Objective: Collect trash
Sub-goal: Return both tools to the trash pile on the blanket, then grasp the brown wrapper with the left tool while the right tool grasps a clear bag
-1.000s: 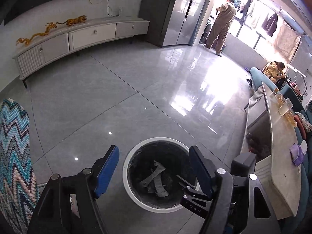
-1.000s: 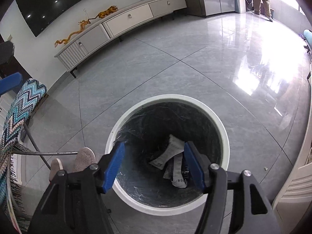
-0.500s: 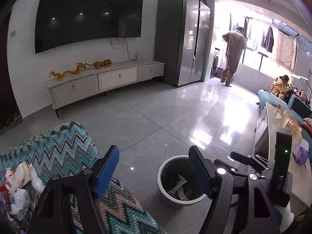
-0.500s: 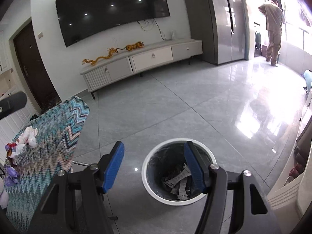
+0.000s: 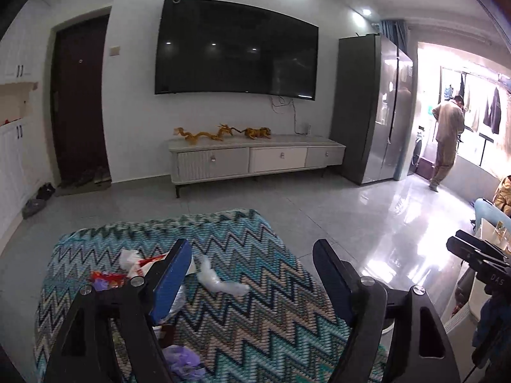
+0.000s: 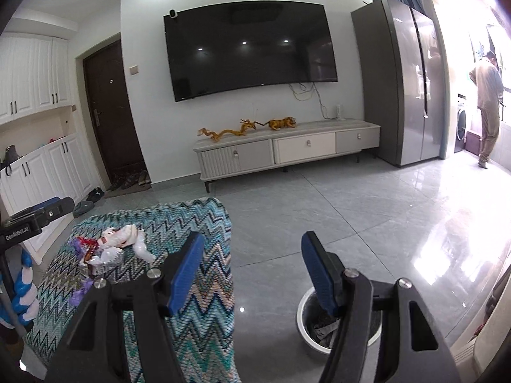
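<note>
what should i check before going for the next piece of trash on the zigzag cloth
1. Left gripper free: ok, nothing between its blue pads, jaws opening.
2. Right gripper free: ok, open and holding nothing.
3. Trash left to collect: ok, a clear plastic wrapper, a white and red wrapper pile and a purple scrap lie on the zigzag cloth.
4. Nearest target clear of the rest: ok, the clear plastic wrapper lies a little apart from the pile.
5. Bin within view for the drop: ok, on the floor right of the cloth, paper already inside.
6. Bin has room: cannot tell, the right gripper hides most of it.
</note>
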A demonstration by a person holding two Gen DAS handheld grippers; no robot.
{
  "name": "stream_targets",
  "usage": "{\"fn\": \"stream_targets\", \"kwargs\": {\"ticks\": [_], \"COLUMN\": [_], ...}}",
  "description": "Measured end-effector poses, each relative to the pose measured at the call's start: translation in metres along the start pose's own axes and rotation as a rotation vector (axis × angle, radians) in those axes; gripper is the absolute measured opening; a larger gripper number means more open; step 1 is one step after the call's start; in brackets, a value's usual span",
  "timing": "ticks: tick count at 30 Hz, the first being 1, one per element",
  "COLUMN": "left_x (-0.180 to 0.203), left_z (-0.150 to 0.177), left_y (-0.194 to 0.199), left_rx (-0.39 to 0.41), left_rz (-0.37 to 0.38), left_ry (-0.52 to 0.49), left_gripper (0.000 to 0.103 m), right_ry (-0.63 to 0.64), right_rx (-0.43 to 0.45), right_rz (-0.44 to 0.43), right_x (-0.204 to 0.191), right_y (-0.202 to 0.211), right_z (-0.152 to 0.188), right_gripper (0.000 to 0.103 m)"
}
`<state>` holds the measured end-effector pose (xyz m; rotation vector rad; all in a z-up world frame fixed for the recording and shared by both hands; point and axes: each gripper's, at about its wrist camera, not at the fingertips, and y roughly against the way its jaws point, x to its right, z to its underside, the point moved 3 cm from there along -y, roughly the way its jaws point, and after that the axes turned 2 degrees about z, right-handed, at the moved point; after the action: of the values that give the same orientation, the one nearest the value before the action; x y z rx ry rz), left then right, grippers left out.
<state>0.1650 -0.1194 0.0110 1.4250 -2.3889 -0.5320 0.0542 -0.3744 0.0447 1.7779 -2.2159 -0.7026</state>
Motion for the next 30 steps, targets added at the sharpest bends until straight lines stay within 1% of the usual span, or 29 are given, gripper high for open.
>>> {"fn": "stream_targets", "kwargs": {"ticks": [2,6,10,14,17,21,27,29,30], "left_x": [-0.027,-0.079,-0.118,-0.137,-0.148,-0.149,-0.146,-0.15,-0.153], "left_z": [0.006,0.021,0.038,0.058,0.075,0.088,0.101,0.107,0.11], "left_y": [0.003,-0.003,-0.012,-0.021,-0.028,-0.055,-0.094,-0.102,-0.104], "left_rx": [-0.009,-0.049,-0.082,-0.11,-0.152,-0.221,-0.293,-0.314,-0.321], "left_rz": [-0.048,-0.136,-0.194,-0.226,-0.234,-0.223,-0.213,-0.216,-0.215], "left_ry": [0.018,0.089,0.158,0.195,0.219,0.225,0.214,0.219,0.227], "left_gripper": [0.077,0.077,0.077,0.077,0.077,0.077,0.077,0.073,0.069], "right_ry": [0.035,0.09,0.128,0.15,0.169,0.19,0.21,0.221,0.227], "right_rx": [0.002,-0.012,-0.041,-0.077,-0.113,-0.175,-0.263,-0.292,-0.306], "right_rz": [-0.046,-0.125,-0.184,-0.233,-0.269,-0.311,-0.369,-0.388,-0.4], "right_x": [-0.019,-0.056,-0.084,-0.107,-0.121,-0.138,-0.165,-0.176,-0.182], "right_y": [0.002,-0.007,-0.026,-0.053,-0.076,-0.115,-0.178,-0.199,-0.21], "right_z": [-0.003,-0.002,0.002,0.009,0.017,0.029,0.047,0.052,0.055], "right_gripper": [0.062,0.062,0.062,0.062,0.062,0.062,0.062,0.062,0.062]}}
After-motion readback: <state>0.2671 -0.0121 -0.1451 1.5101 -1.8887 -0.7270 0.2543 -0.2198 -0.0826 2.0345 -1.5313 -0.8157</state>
